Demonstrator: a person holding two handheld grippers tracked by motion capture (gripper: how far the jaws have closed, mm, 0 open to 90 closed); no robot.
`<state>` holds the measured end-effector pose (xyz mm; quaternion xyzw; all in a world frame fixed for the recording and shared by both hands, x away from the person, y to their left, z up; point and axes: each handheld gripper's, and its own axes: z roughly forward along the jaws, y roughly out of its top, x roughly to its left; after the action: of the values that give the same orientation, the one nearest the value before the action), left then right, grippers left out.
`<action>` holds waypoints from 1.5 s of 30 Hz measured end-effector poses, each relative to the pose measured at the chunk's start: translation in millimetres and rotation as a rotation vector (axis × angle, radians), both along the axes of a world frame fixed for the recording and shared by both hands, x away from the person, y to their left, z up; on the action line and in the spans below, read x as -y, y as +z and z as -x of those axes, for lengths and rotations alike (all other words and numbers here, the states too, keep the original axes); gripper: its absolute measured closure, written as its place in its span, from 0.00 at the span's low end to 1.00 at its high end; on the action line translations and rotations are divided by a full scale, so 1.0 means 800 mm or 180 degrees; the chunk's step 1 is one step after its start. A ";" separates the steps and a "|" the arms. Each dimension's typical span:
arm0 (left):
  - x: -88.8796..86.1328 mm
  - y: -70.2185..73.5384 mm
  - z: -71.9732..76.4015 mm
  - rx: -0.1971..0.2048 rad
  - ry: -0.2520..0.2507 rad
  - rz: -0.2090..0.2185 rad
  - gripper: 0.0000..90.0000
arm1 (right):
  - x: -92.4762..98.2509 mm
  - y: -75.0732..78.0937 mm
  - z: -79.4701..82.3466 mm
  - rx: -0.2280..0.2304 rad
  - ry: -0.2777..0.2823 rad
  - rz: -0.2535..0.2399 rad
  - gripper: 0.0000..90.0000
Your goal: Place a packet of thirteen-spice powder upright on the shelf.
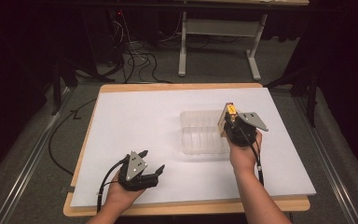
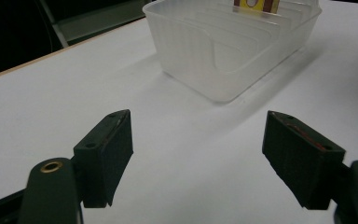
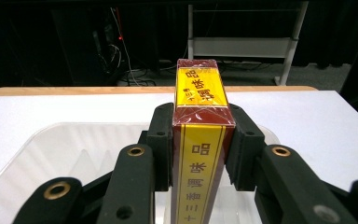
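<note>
Right tool (image 3: 200,154) clamps a red-yellow box (image 3: 199,140) upright, over the near-right edge of the clear ribbed tray (image 1: 204,133). Left tool (image 1: 145,167) gapes wide and empty, low over the table (image 1: 135,112), tray ahead. Risk: box catches a rib or rim, tipping or dragging the light tray.

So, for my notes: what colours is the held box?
Yellow and dark red box, clearest in the right gripper view.

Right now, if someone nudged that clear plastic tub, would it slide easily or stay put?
The tub looks thin-walled and nearly empty, so it is probably light. It sits on smooth white paper, so a nudge would likely slide it. Its broad, low shape makes tipping unlikely.
</note>
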<state>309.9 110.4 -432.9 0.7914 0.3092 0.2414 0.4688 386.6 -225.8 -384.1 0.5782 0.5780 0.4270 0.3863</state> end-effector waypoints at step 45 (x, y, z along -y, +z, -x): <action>0.000 -0.001 0.000 -0.0005 -0.0005 0.0025 0.28 | -0.009 -0.030 0.011 -0.0180 0.0517 0.0029 0.32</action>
<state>310.2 110.8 -433.6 0.7901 0.3098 0.2392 0.4718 378.1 -218.4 -408.2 0.5394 0.6356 0.4378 0.3365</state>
